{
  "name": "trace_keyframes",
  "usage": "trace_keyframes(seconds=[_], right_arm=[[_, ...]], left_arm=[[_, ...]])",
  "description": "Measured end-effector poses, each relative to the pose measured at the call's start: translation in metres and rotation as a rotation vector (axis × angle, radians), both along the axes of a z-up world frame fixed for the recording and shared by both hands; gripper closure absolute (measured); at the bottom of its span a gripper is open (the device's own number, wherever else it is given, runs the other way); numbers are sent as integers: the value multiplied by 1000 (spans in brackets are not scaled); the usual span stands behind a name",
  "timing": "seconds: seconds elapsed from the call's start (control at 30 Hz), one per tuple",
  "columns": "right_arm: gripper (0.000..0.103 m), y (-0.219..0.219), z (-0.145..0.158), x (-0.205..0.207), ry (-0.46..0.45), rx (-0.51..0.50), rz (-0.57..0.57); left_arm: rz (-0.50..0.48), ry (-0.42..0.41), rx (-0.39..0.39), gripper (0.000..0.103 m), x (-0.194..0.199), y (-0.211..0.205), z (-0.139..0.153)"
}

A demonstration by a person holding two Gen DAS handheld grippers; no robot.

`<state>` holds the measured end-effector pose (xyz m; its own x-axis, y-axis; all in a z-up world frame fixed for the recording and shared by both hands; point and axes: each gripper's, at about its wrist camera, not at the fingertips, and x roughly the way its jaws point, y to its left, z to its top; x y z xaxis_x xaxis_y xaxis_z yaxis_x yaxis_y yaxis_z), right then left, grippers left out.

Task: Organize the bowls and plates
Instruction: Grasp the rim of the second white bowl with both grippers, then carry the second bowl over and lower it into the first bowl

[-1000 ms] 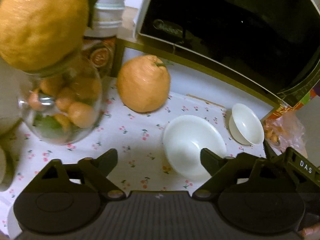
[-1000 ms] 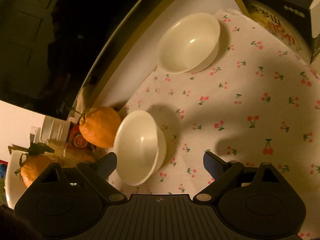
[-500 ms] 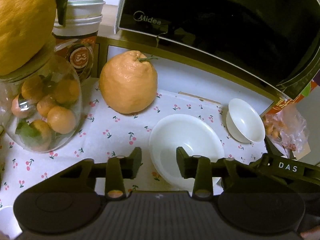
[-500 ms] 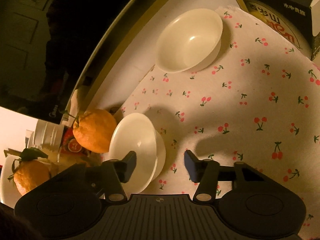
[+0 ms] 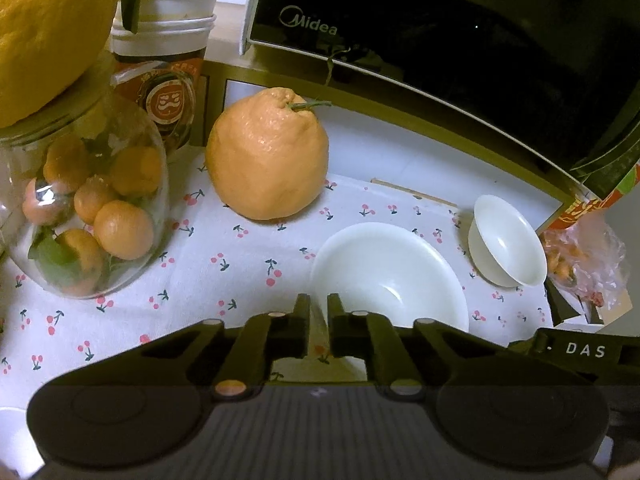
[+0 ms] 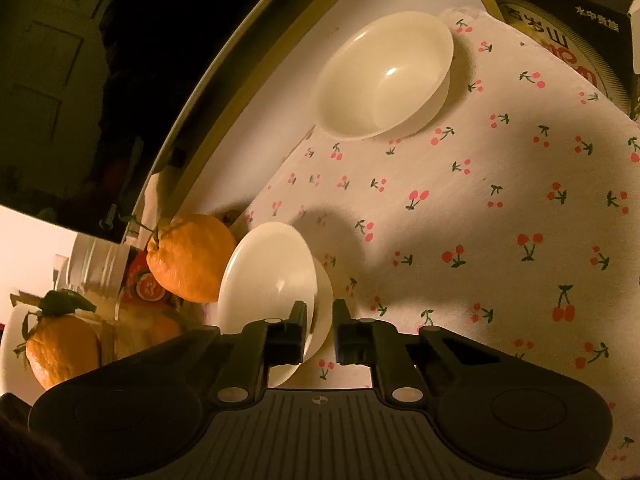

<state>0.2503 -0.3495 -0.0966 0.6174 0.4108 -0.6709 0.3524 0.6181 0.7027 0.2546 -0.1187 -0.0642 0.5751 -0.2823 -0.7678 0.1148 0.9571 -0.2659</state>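
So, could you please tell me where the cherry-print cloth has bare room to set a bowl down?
Free: the cloth between the glass jar of small oranges and the wide white bowl. Crowded: the far edge, with the large orange citrus, small white bowl and black microwave.

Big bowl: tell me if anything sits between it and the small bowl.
Nothing visible does. Only bare cherry-print cloth lies between the big bowl and the small bowl. The left gripper is shut on the big bowl's rim.
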Motion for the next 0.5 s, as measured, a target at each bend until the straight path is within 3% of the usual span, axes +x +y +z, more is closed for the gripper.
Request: trace_keyframes(seconds=[0.5], right_arm=[[92,18,41,-16,-49,-49,64]], left_arm=[[21,-14,-34,96,-21,20,24]])
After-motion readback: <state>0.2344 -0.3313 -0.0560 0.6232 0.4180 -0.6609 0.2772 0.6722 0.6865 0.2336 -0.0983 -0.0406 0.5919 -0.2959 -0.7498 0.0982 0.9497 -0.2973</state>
